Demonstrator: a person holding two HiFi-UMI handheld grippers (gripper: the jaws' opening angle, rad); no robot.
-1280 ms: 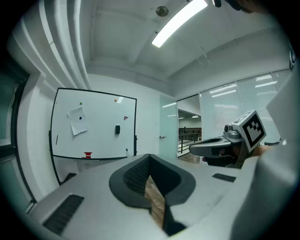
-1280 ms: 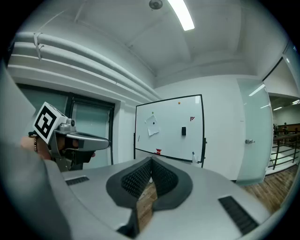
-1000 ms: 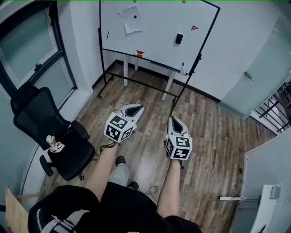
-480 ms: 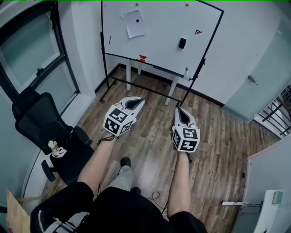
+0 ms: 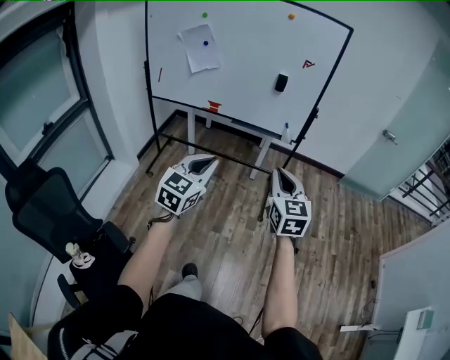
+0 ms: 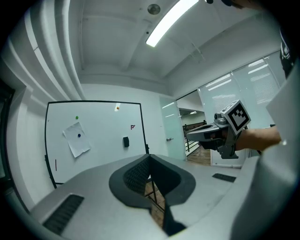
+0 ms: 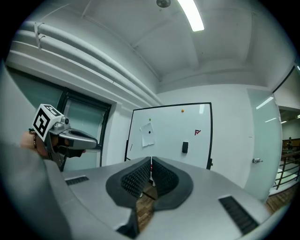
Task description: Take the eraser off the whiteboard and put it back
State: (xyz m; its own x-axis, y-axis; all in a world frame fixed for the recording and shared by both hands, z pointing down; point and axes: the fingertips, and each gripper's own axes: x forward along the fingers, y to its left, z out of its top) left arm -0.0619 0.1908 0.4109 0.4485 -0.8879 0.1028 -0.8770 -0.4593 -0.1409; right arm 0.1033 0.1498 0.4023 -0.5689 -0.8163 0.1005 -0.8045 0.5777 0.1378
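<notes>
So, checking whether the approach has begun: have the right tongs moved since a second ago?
Yes: the right tongs moved up-frame, closer to the foot of the whiteboard.

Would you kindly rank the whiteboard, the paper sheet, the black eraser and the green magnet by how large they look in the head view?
1. whiteboard
2. paper sheet
3. eraser
4. green magnet
All sit on one board, so nearness hardly skews this.
</notes>
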